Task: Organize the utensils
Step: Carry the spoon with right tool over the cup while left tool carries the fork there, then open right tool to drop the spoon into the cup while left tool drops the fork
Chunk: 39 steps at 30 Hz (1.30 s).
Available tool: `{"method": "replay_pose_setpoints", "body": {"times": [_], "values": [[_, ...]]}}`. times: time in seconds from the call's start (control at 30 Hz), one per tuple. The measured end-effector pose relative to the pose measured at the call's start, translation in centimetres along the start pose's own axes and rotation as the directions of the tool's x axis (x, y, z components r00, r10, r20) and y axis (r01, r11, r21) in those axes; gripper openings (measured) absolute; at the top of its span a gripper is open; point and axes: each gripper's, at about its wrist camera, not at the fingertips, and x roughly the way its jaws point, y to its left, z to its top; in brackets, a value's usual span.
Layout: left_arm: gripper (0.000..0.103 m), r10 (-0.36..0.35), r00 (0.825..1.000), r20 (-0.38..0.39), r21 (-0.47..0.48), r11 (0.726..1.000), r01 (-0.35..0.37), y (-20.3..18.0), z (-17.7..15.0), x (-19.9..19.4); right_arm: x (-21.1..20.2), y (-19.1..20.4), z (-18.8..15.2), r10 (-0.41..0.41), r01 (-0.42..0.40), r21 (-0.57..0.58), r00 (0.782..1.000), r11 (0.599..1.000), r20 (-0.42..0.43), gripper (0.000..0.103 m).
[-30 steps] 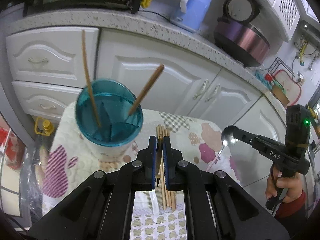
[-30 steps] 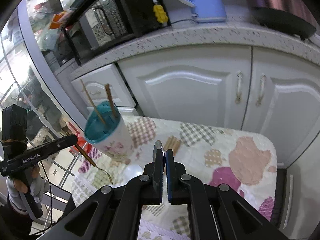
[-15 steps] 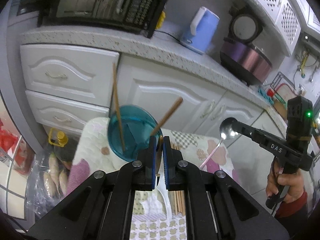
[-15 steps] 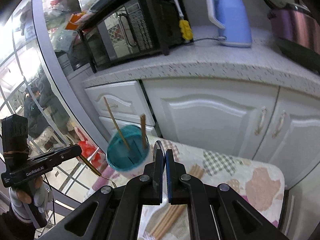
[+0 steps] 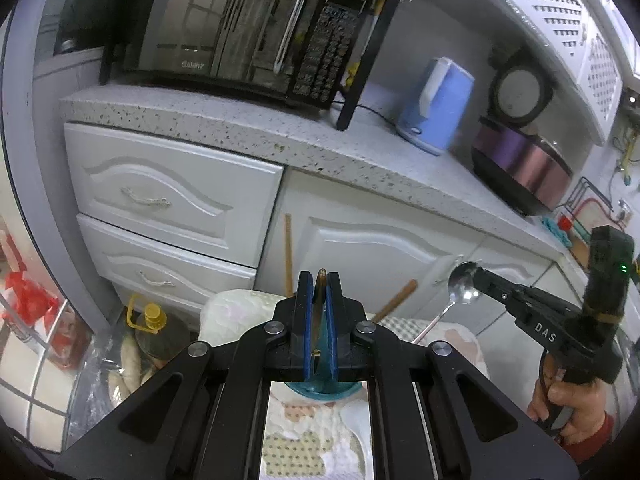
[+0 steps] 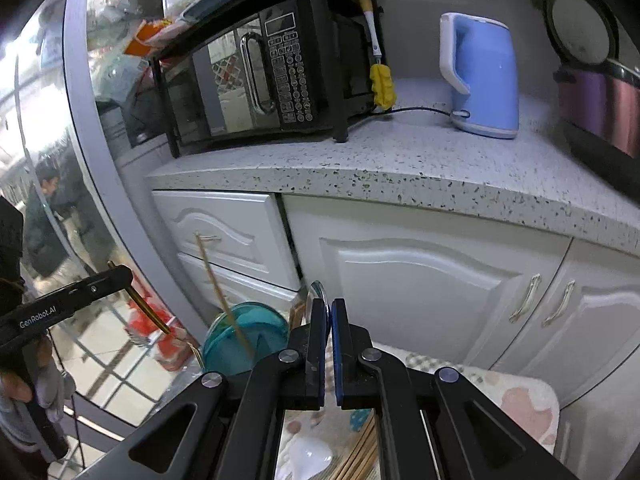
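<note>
Left hand-held gripper [image 5: 319,312] clamps, seemingly, a fork [image 6: 154,316]

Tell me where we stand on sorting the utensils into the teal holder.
Done: two chopsticks already stand in the teal holder. In hand: the left gripper is shut on a brass-coloured utensil, and the right gripper is shut on a metal spoon; both are off the table and not yet in the holder. Left: a bundle of chopsticks lies on the patterned cloth.
</note>
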Motion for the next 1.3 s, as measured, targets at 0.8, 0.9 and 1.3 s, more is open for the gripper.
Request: {"method": "replay_pose_setpoints", "body": {"times": [0.8, 0.9, 1.3], "values": [[0.005, 0.107, 0.985, -0.132, -0.015, 0.994, -0.110, 1.5, -4.1, 8.9, 6.7, 2.7, -4.7, -0.009, 0.000, -0.067, 0.991, 0.998, -0.137, 0.003], [0.005, 0.105, 0.984, -0.142, -0.022, 0.994, -0.109, 1.5, -4.4, 8.9, 7.5, 2.4, -5.3, 0.027, -0.038, -0.050, 0.982, 0.998, -0.188, 0.003], [0.042, 0.098, 0.985, -0.144, -0.044, 0.994, -0.105, 0.9, -5.8, 7.1, 5.4, 0.5, -6.1, 0.102, -0.091, 0.062, 0.977, 0.994, -0.189, 0.035]]}}
